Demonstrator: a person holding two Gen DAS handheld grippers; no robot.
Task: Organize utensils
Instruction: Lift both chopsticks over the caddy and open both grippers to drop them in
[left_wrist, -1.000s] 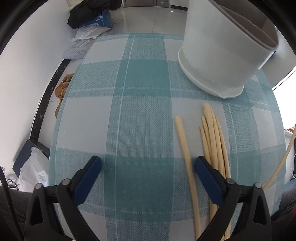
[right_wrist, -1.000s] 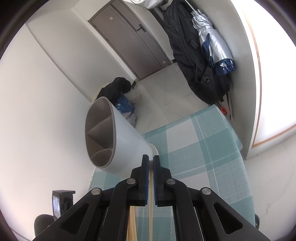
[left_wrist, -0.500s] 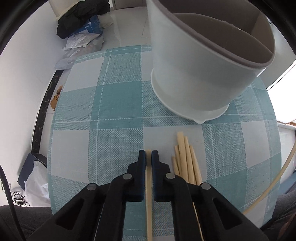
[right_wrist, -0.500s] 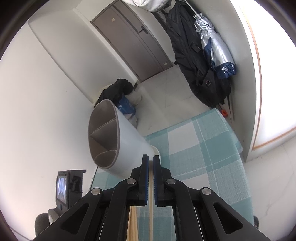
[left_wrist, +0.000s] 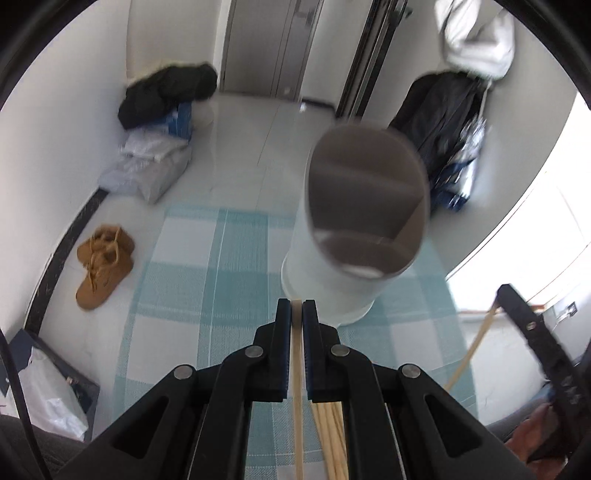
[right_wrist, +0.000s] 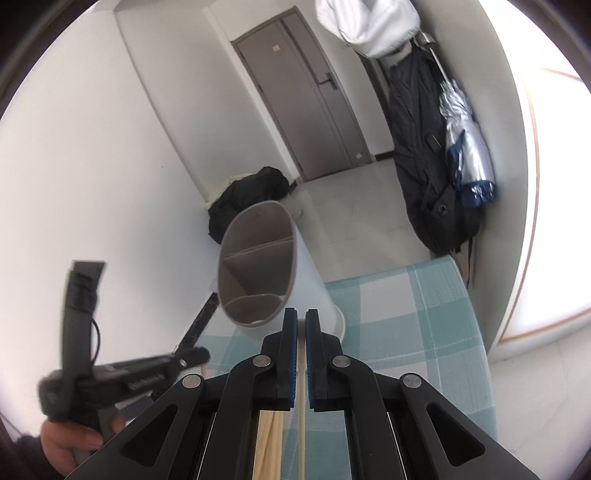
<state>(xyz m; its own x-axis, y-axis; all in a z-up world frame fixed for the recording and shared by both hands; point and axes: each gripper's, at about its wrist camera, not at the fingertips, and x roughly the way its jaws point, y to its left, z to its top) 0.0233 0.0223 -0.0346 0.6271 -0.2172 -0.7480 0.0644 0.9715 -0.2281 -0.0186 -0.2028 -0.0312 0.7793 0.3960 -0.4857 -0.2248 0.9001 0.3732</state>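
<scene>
The left hand-held gripper (left_wrist: 296, 308) has just clamped one chopstick (left_wrist: 297, 402) and lifted it off the table (left_wrist: 177, 295) toward the divided holder (left_wrist: 364, 206) just beyond, while the right hand-held gripper (right_wrist: 301, 319) pinches its own chopstick (right_wrist: 301, 417), so both look ready to drop in.

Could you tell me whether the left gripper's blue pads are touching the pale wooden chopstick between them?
Touching. The left wrist view shows the left gripper shut on the pale wooden chopstick, its blue pads pressed against both sides with no gap.
</scene>
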